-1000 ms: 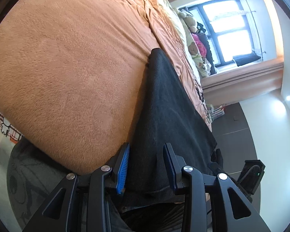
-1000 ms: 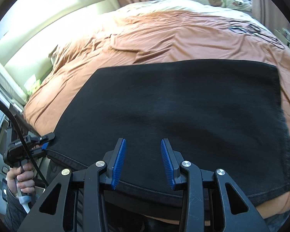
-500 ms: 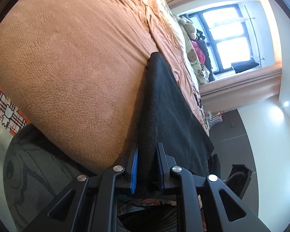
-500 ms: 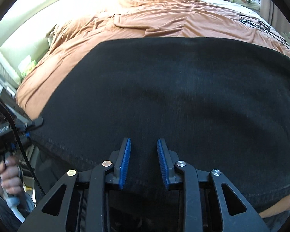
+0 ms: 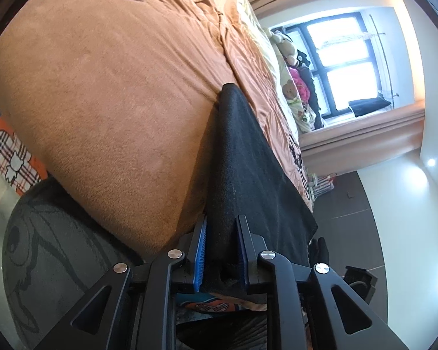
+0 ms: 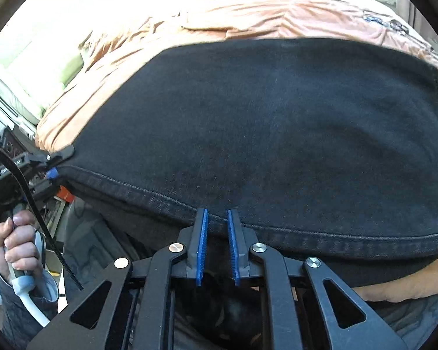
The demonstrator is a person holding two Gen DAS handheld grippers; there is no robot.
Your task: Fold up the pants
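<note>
- Since the earlier frame, both tools have advanced onto the pants' (image 6: pixel 277 122) hem at the bed's (image 5: pixel 116 87) near edge.
- Left tool (image 5: pixel 221 250) grips the hem corner, easing slightly; right tool (image 6: pixel 217 233) is closing on the hem.
- Lift both evenly, keeping the hem taut.

A bed (image 6: pixel 248 8) under an orange blanket (image 5: pixel 116 93) carries black pants (image 6: pixel 277 122), spread flat near its edge, their hem hanging over the side. Stuffed toys (image 5: pixel 292 87) lie along the bed's far side.
</note>
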